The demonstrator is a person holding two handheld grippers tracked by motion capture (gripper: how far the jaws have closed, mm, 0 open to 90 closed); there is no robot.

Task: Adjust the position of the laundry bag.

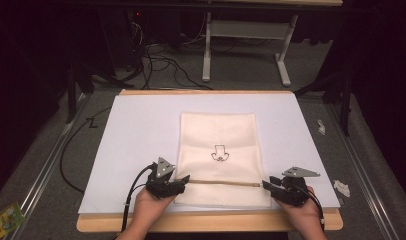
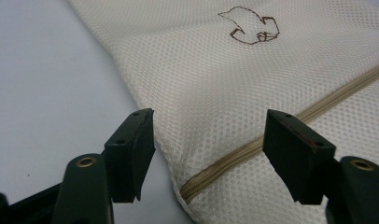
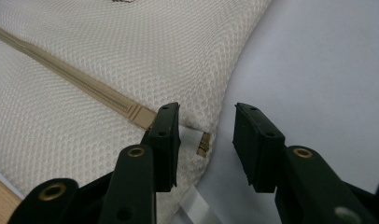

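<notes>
Here the cream mesh zippered bag (image 1: 218, 155) lies near the counter's front edge, zipper running crosswise between the left claw (image 1: 183, 179) and right claw (image 1: 265, 185), both apart, gripping nothing.

Your table sheet (image 1: 141, 140) is brightly lit from overhead, while the room around it falls off into near black. Shadows under the bag (image 1: 218, 150) are soft and faint. Up close, your mesh looks sharp mid-frame, but the jaws at the bottom go soft. No glare anywhere.
</notes>
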